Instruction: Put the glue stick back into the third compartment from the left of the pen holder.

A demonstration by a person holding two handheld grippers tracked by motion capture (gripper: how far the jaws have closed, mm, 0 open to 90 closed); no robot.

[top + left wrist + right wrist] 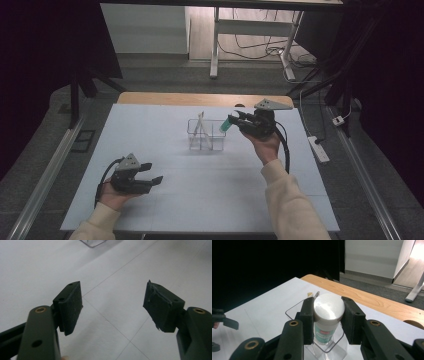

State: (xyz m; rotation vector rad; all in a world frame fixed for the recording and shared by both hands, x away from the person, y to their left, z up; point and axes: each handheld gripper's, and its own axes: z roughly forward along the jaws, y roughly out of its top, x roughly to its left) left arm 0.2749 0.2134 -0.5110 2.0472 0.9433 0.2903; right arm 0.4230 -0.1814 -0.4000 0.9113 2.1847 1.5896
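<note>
Above the far middle of the white table (pixel 165 150), the right gripper (pixel 235 120) holds a white-capped tube with a teal label (pixel 227 123) over a clear plastic organiser (pixel 205 135). In the right gripper view the two black pads (pixel 308 315) press on either side of the tube's (pixel 327 317) white cap; the jaws stand partly closed, no wider than the cap, and the tube's body hangs below them toward the organiser's (pixel 329 347) open top. Two slim sticks (pixel 201 127) lean in the organiser's left part; what they are is too small to tell, though they may be brushes or spatulas. The left gripper (pixel 150 174) rests low near the table's near left corner, well apart from the organiser. In the left gripper view its pads (pixel 71 306) stand wide apart with nothing between them, only bare table (pixel 112 297) beyond, and a corner of the organiser (pixel 93 242) at the upper edge.

Step in hand, by judgement: the placing of the tube into the organiser, with the tube carried to the spot but not yet set down. Whether it already lies within the rim or just above it cannot be settled from these views. The next move calls for lining the tube's lower end with a free compartment to the right of the sticks, lowering it until the organiser bears it, then parting the jaws and drawing the gripper upward without tipping the light container.
</note>
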